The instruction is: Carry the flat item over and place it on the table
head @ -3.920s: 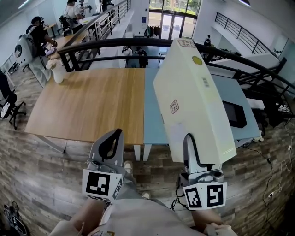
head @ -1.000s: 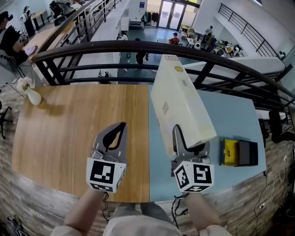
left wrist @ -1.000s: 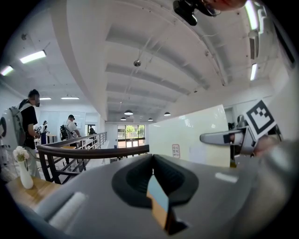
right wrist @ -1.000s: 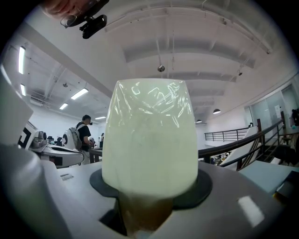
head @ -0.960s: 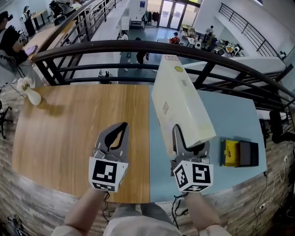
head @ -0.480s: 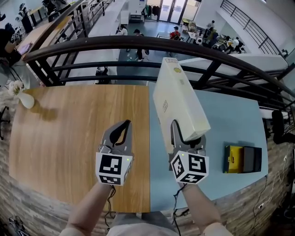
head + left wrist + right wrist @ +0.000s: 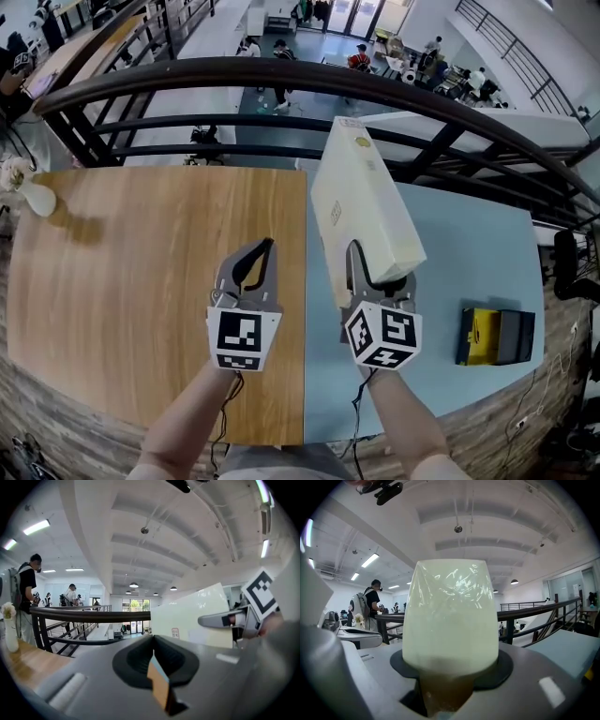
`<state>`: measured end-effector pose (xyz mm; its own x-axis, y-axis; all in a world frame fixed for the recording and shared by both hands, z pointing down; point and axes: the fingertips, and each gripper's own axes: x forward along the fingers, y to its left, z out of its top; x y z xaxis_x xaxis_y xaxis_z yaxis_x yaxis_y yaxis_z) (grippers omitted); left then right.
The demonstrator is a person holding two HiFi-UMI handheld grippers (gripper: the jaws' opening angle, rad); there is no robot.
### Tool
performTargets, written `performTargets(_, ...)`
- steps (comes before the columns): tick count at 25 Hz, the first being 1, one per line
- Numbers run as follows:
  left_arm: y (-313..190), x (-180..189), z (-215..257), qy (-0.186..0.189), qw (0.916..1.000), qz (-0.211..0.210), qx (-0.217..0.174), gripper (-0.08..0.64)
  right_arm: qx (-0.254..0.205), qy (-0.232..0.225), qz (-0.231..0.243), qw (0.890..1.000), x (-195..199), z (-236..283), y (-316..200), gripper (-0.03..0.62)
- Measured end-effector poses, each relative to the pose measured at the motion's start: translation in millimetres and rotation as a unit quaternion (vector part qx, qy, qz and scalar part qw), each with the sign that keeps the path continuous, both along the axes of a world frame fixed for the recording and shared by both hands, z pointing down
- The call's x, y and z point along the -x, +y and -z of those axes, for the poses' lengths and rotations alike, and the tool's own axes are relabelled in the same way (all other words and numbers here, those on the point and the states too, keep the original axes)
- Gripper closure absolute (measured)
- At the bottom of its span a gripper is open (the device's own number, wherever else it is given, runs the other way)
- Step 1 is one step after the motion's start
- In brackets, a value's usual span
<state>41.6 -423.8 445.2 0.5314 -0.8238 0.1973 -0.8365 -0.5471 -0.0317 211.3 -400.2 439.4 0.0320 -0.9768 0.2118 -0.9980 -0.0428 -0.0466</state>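
Cream-white under shiny film, the flat box (image 7: pixel 361 202) is clamped at its near end by the right tool (image 7: pixel 378 274) and rises tilted over the pale blue half of the table (image 7: pixel 459 253). Only the head view shows its full length, and a yellow-and-black item (image 7: pixel 495 335) lying well to its right. The right gripper view shows just the box's end filling the gap between the jaws. The left tool (image 7: pixel 256 261) hovers above the wooden half, jaws pressed together on nothing. Its own view alone catches the box's side with a small label (image 7: pixel 175 633). Whether the box's lower edge touches the table is hidden behind the right tool.
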Motion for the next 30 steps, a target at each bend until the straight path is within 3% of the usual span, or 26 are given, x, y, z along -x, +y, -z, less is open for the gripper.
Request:
performTargets(17, -33, -17, -93, -0.006, 0.9976, -0.017, 0.067, 0.558, 0.010, 0.016, -0.017, 1.000, -13, -70, -40, 0.314)
performTargets(24, -38, -27, -108, -0.009, 0.9968, -0.020, 0.077, 0.558, -0.003, 0.054, -0.002, 0.999, -8, -81, -47, 0.314)
performTargets(30, -37, -20, -110, -0.010, 0.9964, -0.017, 0.082, 0.558, -0.009, 0.119, 0.028, 0.993, 9, -86, -48, 0.313)
